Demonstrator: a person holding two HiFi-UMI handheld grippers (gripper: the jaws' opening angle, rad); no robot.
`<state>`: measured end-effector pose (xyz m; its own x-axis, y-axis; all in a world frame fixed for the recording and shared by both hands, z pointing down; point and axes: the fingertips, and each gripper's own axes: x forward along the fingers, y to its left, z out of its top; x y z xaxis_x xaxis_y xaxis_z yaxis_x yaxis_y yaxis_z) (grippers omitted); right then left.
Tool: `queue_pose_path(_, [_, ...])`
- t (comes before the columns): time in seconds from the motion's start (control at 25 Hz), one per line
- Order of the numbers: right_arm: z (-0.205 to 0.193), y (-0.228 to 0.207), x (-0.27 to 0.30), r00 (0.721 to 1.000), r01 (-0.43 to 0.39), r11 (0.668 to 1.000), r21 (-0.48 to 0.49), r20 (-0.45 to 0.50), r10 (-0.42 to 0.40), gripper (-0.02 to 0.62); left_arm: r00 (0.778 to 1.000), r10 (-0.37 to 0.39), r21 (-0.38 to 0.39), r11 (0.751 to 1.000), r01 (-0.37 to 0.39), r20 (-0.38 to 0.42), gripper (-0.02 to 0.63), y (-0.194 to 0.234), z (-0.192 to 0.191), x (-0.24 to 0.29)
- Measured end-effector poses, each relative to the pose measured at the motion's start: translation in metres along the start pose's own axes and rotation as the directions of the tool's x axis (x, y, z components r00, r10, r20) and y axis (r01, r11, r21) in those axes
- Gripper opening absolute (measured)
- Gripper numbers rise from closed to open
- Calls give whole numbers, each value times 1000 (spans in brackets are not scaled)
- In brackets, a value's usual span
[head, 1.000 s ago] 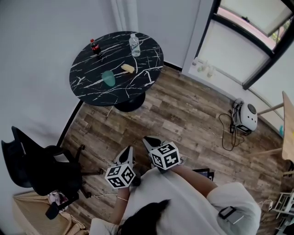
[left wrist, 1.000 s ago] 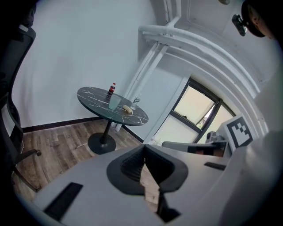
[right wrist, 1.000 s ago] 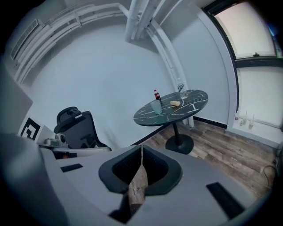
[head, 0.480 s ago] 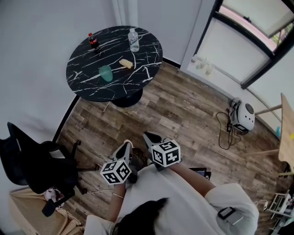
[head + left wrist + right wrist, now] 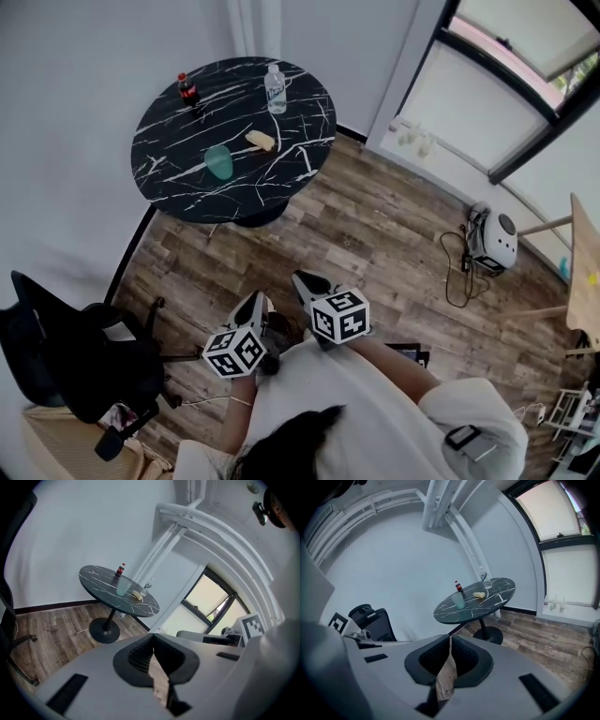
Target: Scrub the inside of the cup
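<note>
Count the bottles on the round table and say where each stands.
2. A dark soda bottle at the far left edge of the table; a clear water bottle to its right.

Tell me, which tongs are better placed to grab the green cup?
Probably left, barely: the left tongs and right tongs are both shut, empty and far from the table; the cup sits left of the sponge, on the left tongs' side.

Legible text: none.
The red label on the dark bottle (image 5: 188,89) on the table (image 5: 178,173) is too small to read; no other print shows.
</note>
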<state>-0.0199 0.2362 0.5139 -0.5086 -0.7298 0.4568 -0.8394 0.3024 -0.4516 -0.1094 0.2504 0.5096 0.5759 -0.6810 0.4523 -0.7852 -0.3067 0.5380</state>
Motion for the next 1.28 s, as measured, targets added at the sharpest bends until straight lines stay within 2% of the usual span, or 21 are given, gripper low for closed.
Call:
queue_pose_path(0.2, [13, -6, 27, 999, 26, 1000, 10, -19, -26, 37, 1000, -28, -8, 1000, 28, -11, 9, 16, 28, 23])
queue_pose_path(0.48, [36, -9, 65, 997, 71, 997, 6, -29, -71, 37, 994, -99, 32, 994, 100, -48, 9, 31, 67, 56])
queue_pose_path(0.68, [53, -6, 89, 997, 74, 996, 48, 9, -75, 38, 990, -129, 21, 991, 131, -60, 9, 51, 90, 69])
queue_pose_path(0.88, [63, -9, 112, 991, 124, 986, 108, 30, -128, 38, 990, -131, 32, 991, 133, -56, 9, 78, 115, 77])
queue_pose_path(1.08, [69, -1, 135, 989, 146, 983, 112, 14, -148, 38, 990, -132, 68, 988, 136, -59, 9, 97, 136, 83])
queue_pose_path(1.16, [69, 4, 143, 990, 143, 984, 106, 3, -144, 38, 988, -143, 61, 987, 147, -62, 9, 104, 142, 86])
queue_pose_path(1.28, [72, 9, 150, 991, 135, 985, 110, -7, -135, 38, 983, -168, -7, 986, 168, -71, 9, 115, 144, 93])
